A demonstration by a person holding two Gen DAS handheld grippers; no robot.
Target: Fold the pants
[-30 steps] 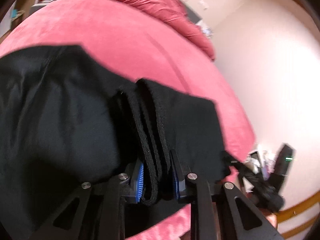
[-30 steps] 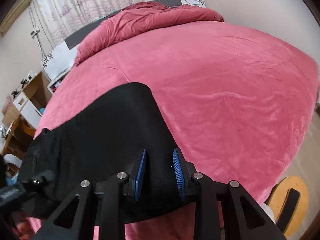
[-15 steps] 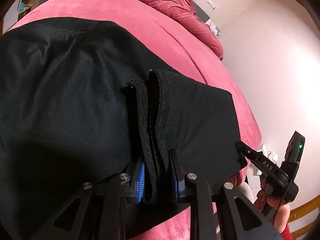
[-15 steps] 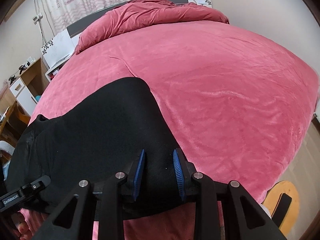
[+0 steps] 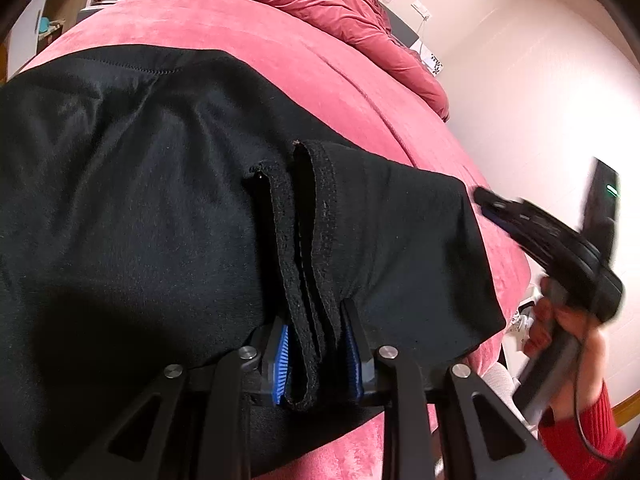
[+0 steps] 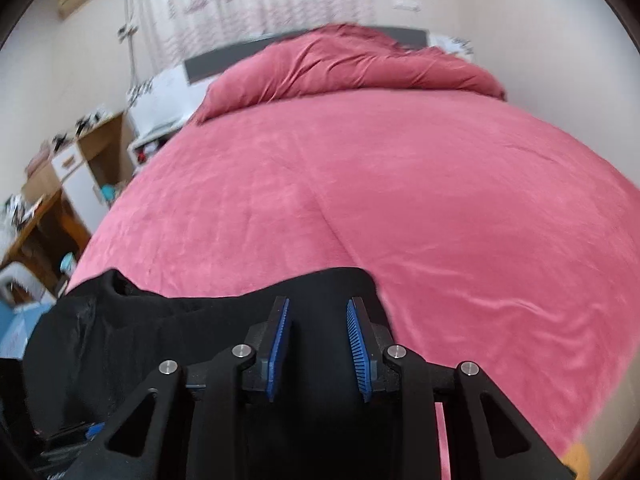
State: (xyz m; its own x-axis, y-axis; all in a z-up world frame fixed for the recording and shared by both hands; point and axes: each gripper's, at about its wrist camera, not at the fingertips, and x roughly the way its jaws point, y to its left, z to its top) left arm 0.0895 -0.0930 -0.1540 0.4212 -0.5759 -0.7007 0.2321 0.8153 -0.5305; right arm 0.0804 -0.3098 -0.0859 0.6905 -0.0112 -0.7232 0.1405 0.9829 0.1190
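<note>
Black pants (image 5: 160, 200) lie spread on a red bed (image 5: 320, 60). A doubled, thick-stitched edge band (image 5: 308, 240) of the pants runs back between the blue pads of my left gripper (image 5: 314, 312). Its jaws are opening while the pads still touch the band. My right gripper (image 5: 486, 200) shows blurred at the right, its tip just off the pants' flat far corner. In the right wrist view the right gripper (image 6: 318, 302) hovers over the pants (image 6: 160, 340). Both its blue pad faces are bare and nothing is pinched.
A bunched red duvet (image 6: 352, 64) lies at the head of the bed (image 6: 400, 200). Wooden shelves and a desk (image 6: 80, 168) crowd the bed's left side. A person's hand (image 5: 560, 320) in a red sleeve (image 5: 580, 432) holds the right gripper. A pale wall is on the right.
The left gripper sank toward the bed with the band and the pants flattened out. The right gripper swung sideways and back, and less black cloth lies ahead of its fingers.
</note>
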